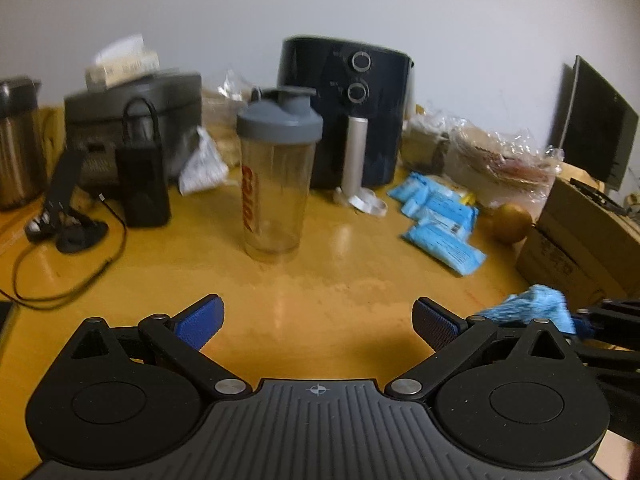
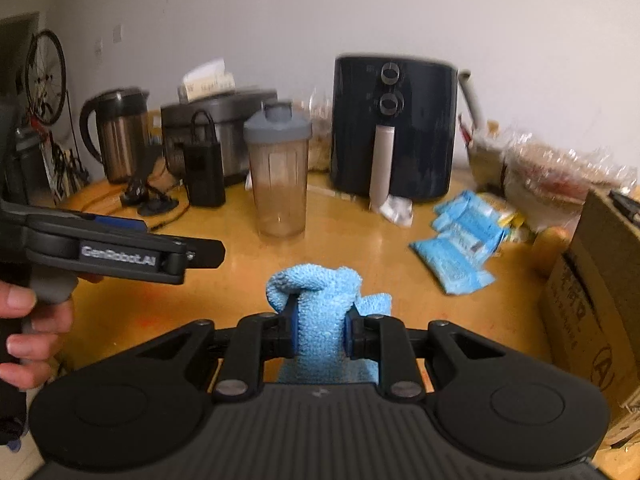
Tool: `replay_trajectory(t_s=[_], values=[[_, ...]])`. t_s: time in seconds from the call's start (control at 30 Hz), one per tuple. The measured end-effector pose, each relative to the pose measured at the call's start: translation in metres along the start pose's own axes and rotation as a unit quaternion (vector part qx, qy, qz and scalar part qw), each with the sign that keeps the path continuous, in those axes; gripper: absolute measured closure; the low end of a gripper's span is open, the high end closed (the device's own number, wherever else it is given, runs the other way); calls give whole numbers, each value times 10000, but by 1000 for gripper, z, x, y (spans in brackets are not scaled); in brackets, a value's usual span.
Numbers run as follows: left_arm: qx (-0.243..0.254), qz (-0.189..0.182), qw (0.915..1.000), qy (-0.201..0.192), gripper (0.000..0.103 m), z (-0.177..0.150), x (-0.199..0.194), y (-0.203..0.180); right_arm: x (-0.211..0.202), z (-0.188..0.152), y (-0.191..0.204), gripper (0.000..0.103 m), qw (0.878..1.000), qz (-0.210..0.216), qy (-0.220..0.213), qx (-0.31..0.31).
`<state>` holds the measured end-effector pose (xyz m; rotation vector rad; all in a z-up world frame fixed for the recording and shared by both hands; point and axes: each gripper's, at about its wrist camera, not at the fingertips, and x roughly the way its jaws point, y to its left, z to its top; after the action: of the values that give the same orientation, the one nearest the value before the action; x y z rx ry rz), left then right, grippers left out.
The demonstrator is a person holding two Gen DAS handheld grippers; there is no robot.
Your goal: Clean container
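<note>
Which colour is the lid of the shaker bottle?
Grey. The lid of the shaker bottle shows best in the left wrist view.

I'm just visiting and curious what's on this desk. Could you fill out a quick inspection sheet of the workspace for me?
Surface: glossy yellow wooden table.
Job's things: shaker bottle upright with its grey lid on, clear body looks empty; blue cloth.
Clutter: black air fryer, kettle, grey cooker, black power bank, blue packets, plastic-wrapped food, cardboard box.
Grippers: left gripper wide open and holding nothing; right gripper clamped on the cloth.
Cables: black cable trailing across the table's left side.
Surroundings: plain white wall; bicycle wheel far left; dark monitor.
</note>
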<state>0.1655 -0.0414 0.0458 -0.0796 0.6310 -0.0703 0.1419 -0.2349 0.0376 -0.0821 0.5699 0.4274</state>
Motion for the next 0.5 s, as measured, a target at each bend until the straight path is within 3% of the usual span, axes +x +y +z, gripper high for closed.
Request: replay_trajectory(t_s=[0.27,0.5], values=[[-14,132,9973,721,0,3,19,3,23,11,-8,85,9982,-16,605,56],[54,249,9949,975,0,5,26,4,40,10,-11,84,9945,-22,1036,145]])
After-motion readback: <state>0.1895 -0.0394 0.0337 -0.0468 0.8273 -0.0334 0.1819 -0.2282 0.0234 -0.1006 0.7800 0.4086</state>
